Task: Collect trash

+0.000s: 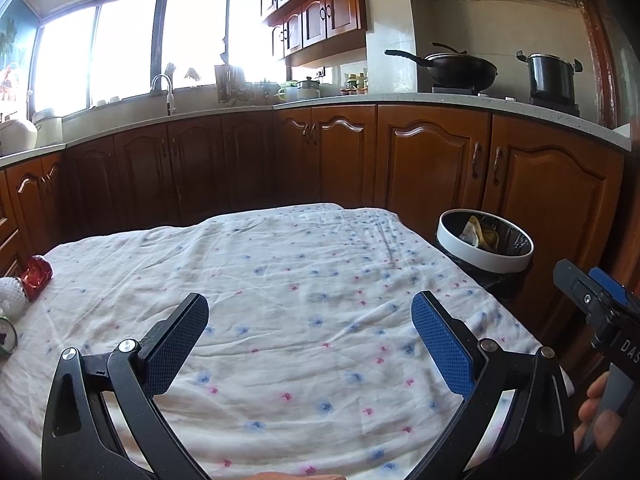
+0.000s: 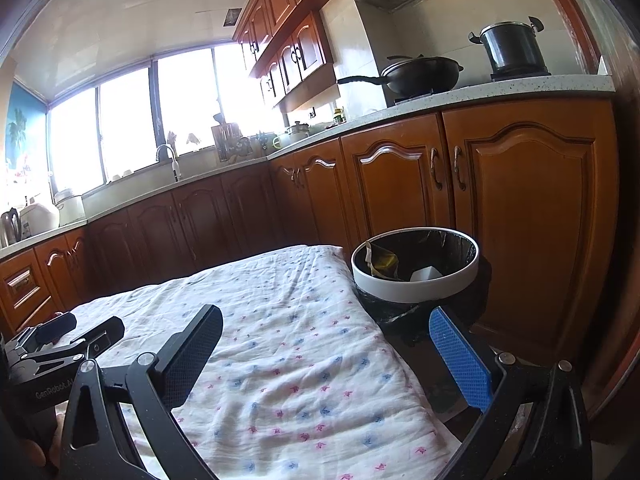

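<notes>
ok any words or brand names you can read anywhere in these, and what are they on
"DAS", cut off by the picture's edge, on the right gripper body, in the left wrist view.
"GenRobot.AI", last letters unclear, on the left gripper body, in the right wrist view.
Jars on the counter: too small to read.

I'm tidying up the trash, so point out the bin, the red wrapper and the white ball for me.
bin (image 2: 416,290), right wrist view, front of its white rim
red wrapper (image 1: 37,276), left wrist view, middle of the crumpled foil
white ball (image 1: 11,295), left wrist view, its dimpled side at the table's left edge

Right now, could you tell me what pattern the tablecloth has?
The tablecloth is white with small blue and pink flowers, clearest in the left wrist view.
</notes>
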